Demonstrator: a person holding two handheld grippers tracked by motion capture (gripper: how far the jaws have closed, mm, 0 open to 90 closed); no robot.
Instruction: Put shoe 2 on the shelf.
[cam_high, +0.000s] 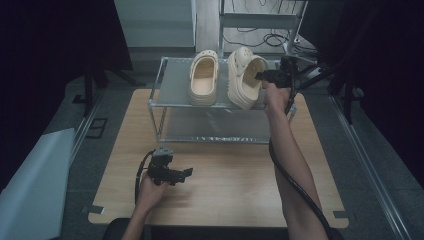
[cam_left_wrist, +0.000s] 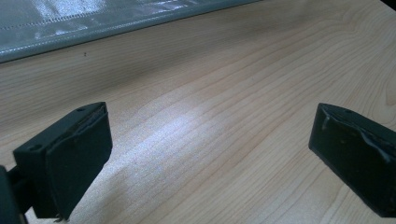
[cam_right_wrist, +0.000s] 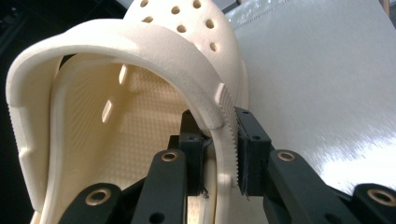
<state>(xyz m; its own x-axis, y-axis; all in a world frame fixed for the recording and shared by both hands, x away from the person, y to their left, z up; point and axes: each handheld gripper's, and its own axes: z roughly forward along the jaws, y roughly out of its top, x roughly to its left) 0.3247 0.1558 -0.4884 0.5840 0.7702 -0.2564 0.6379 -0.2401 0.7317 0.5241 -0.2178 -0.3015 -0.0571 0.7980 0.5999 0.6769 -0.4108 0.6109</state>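
left gripper (cam_high: 187, 173): jaws wide, empty, over table (cam_high: 235, 175). right gripper (cam_right_wrist: 219, 154): clamped on tilted clog (cam_high: 245, 75). two clogs total on rack (cam_high: 175, 97); second clog (cam_high: 203, 77) flat.

Black grippers (cam_high: 186, 173), brass screws, black cables.

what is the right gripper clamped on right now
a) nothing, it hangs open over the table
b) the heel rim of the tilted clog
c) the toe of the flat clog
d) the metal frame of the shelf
b) In the right gripper view the right gripper has its jaws closed on either side of the ribbed heel rim of the tilted clog, which leans on the shelf beside the flat clog.
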